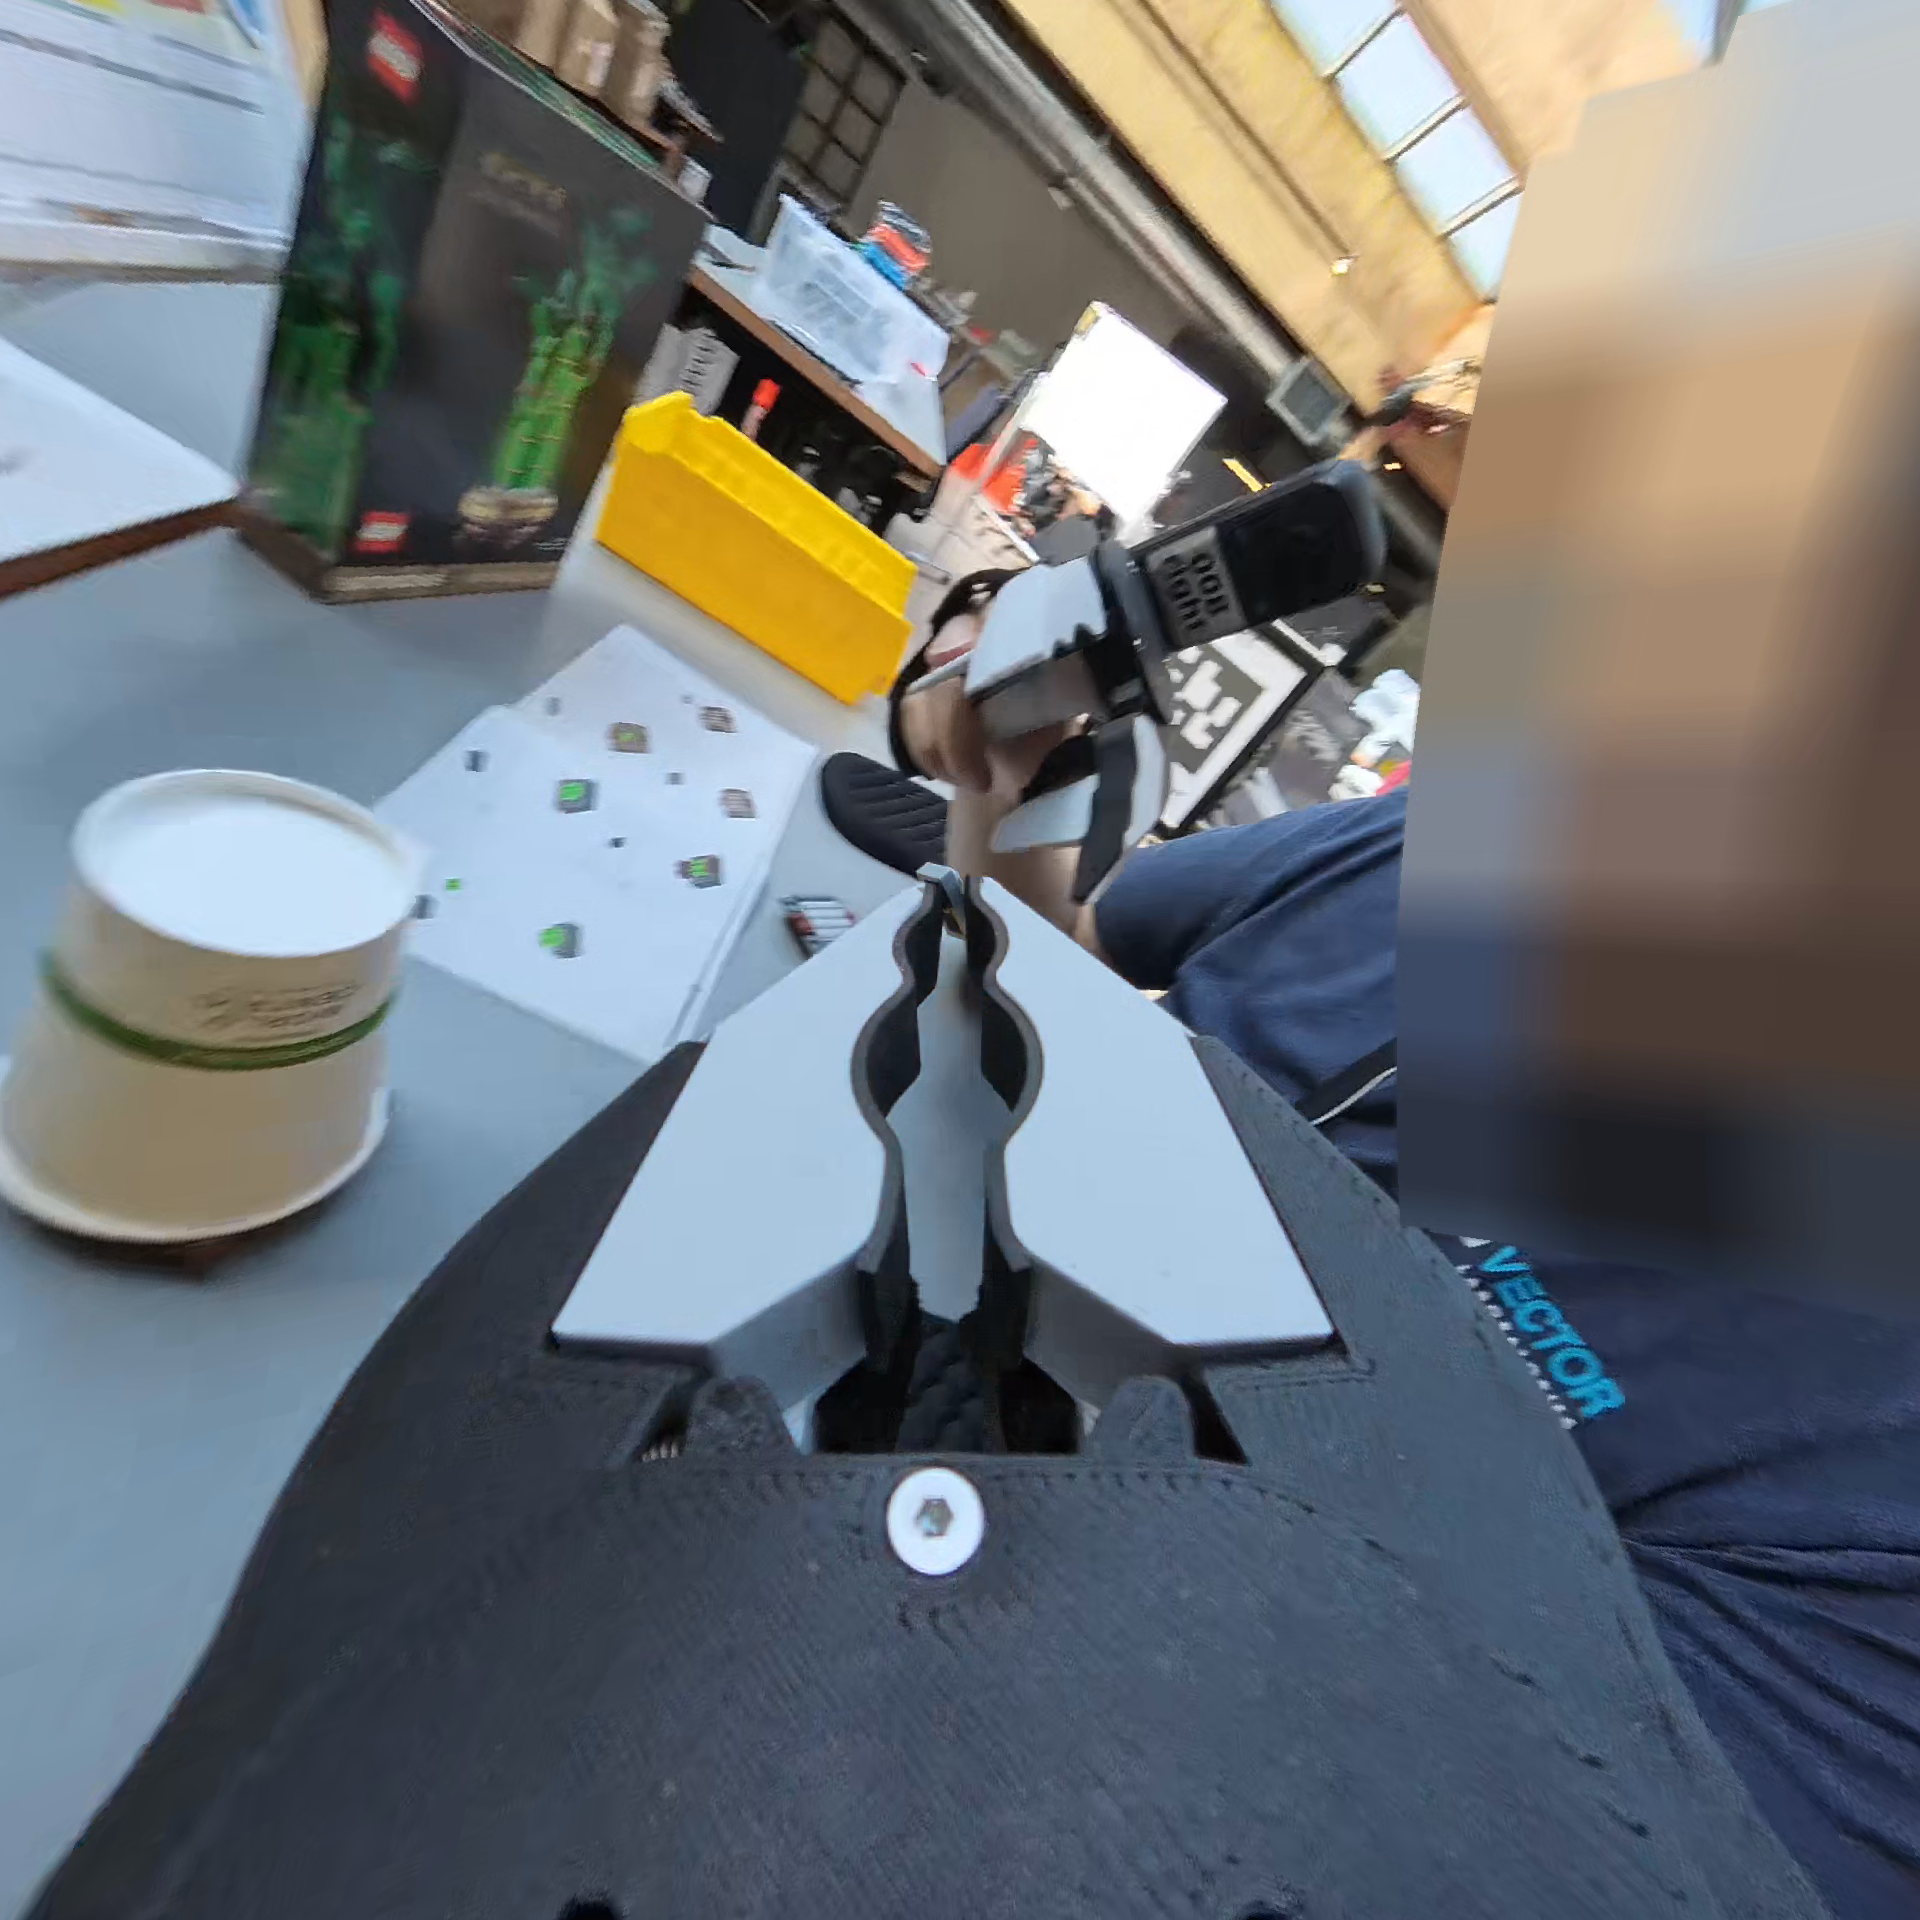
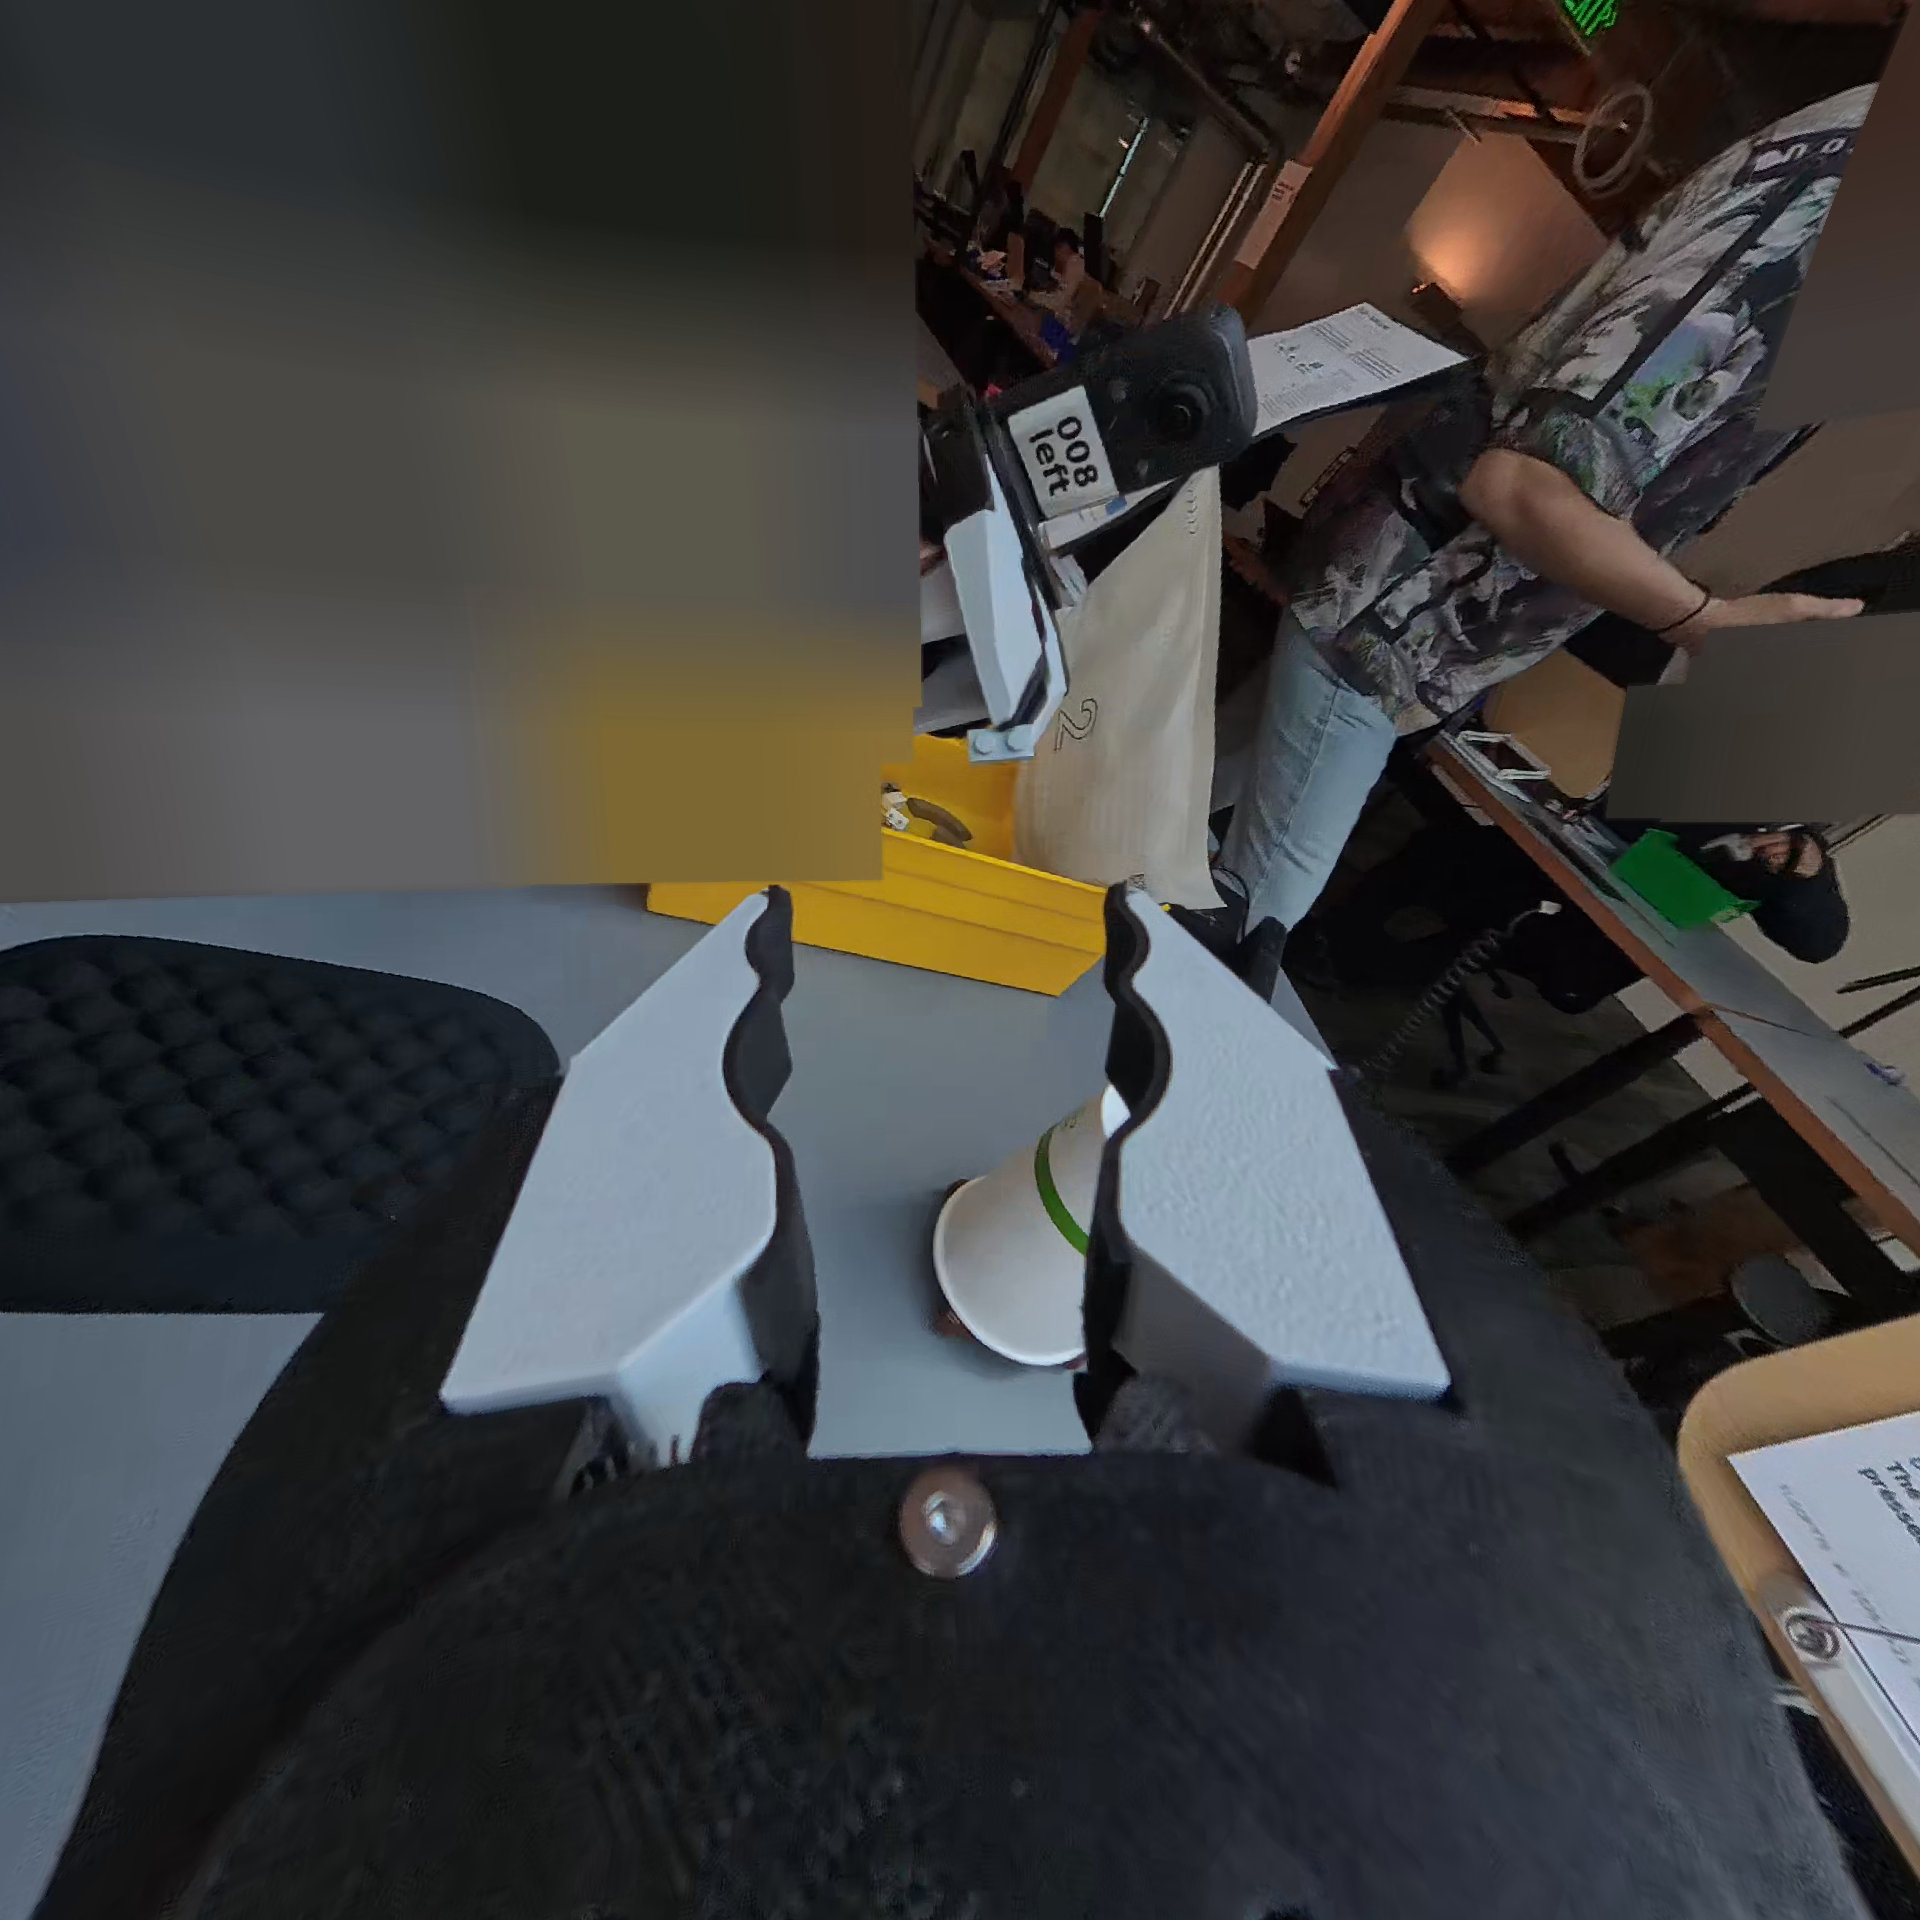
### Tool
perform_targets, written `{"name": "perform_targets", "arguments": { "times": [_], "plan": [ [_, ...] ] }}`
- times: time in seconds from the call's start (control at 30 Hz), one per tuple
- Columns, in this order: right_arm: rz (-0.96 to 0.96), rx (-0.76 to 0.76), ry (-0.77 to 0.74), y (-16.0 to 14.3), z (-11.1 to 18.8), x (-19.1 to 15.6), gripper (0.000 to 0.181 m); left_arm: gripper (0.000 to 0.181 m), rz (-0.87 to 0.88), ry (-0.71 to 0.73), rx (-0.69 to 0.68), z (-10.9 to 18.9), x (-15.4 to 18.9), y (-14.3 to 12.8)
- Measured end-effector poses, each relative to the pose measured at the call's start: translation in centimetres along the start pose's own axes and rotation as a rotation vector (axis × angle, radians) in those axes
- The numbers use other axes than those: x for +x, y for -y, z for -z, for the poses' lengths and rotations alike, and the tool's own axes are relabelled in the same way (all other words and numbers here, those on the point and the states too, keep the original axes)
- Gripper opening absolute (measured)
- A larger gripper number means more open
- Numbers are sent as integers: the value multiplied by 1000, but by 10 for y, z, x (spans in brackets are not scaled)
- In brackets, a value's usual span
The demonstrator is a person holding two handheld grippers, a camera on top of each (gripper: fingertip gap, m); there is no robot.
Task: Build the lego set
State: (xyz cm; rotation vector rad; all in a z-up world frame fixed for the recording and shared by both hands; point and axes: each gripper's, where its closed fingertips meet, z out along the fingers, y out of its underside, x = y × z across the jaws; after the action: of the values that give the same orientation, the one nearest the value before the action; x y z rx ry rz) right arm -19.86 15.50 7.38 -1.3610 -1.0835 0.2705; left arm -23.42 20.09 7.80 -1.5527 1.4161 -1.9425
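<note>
My left gripper (image 1: 951,894) is shut on a small light grey lego plate (image 1: 943,875), held up in the air over the table. The right wrist view shows that same gripper (image 2: 1023,717) higher up, with the plate (image 2: 1000,743) sticking out of its tips. My right gripper (image 2: 940,914) is open and empty above the grey table (image 2: 914,1039). It also shows in the left wrist view (image 1: 982,758), open, beyond my left tips. A lego box (image 1: 447,312) stands at the back. A building-instruction sheet (image 1: 603,821) lies flat on the table.
An upside-down paper cup (image 1: 218,997) stands on the table, seen between my right fingers (image 2: 1018,1247). A yellow bin (image 1: 748,540) holds loose parts (image 2: 925,816). A small lego piece (image 1: 816,920) lies by the sheet. A black pad (image 2: 208,1101) lies left. A person (image 2: 1507,468) stands at another table.
</note>
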Motion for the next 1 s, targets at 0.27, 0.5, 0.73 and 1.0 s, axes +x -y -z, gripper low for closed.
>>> {"name": "perform_targets", "arguments": {
  "times": [0.27,0.5,0.73,1.0],
  "plan": [
    [118,-109,-105,-13,-9,2,37,2,96,-144,-66,-64,-1,-13],
    [86,-131,-99,-13,-5,4,25,2,62,-140,-91,-67,3,-18],
    [72,-124,-66,-12,-4,0,16,1,43,-125,-97,-69,2,-19],
    [103,-163,-61,-16,-3,0,17,1,44,-126,-102,-71,2,-20]
  ]
}}
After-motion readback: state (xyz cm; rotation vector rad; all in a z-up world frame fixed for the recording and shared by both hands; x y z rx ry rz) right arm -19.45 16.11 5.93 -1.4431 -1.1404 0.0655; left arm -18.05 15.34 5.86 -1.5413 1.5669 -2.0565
